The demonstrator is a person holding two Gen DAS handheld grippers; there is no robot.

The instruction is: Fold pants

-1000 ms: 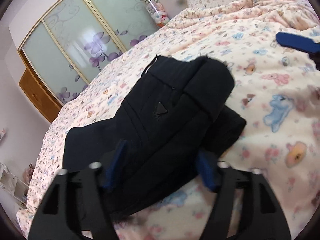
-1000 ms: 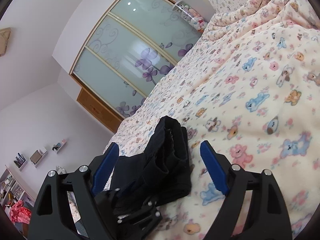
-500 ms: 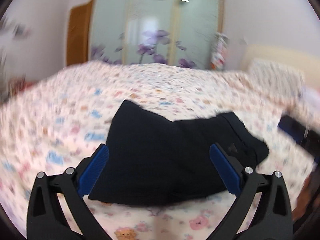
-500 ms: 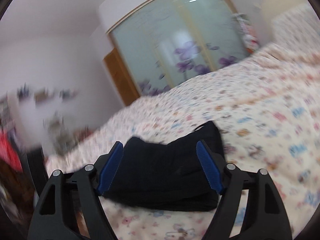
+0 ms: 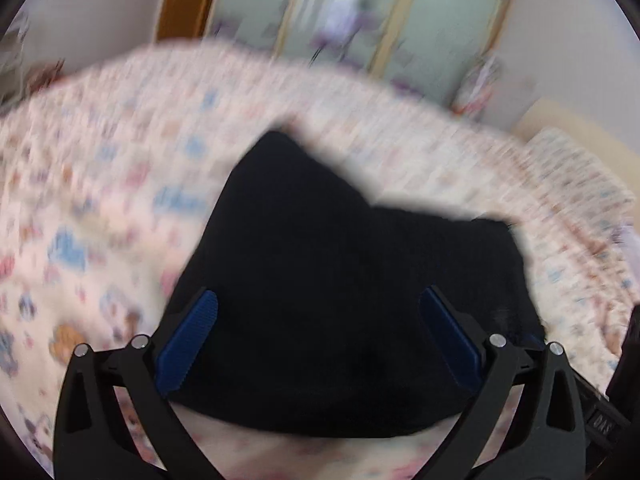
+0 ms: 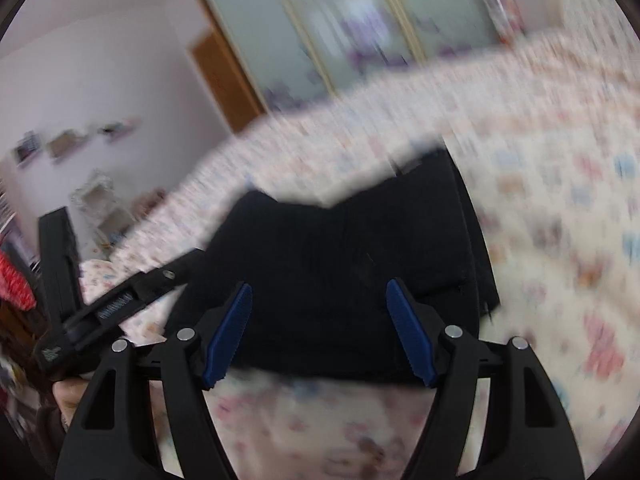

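The black pants [image 5: 320, 240] lie folded into a thick bundle on the bed, also seen in the right wrist view [image 6: 340, 248]. My left gripper [image 5: 320, 294] hovers over the bundle's near edge with its jaws wide open, and its blue pads do not press on the cloth. My right gripper [image 6: 319, 286] stands open over the near edge too, its jaws somewhat narrower, with the cloth behind its pads but not pinched. The left gripper [image 6: 120, 304] shows at the left of the right wrist view, held by a hand [image 6: 68, 396]. Both views are blurred by motion.
The pants rest on a cream blanket with a bear print [image 5: 100, 200] that covers the whole bed [image 6: 560, 220]. A pillow [image 5: 568, 160] lies at the far right. A frosted-glass wardrobe [image 5: 360, 20] stands behind the bed, and small shelves [image 6: 92, 200] stand by the wall at the left.
Both views have rolled from tilted to level and swung round to the bundle's near edge. The left jaws have widened and the right jaws have narrowed a little. The pants lie as before.
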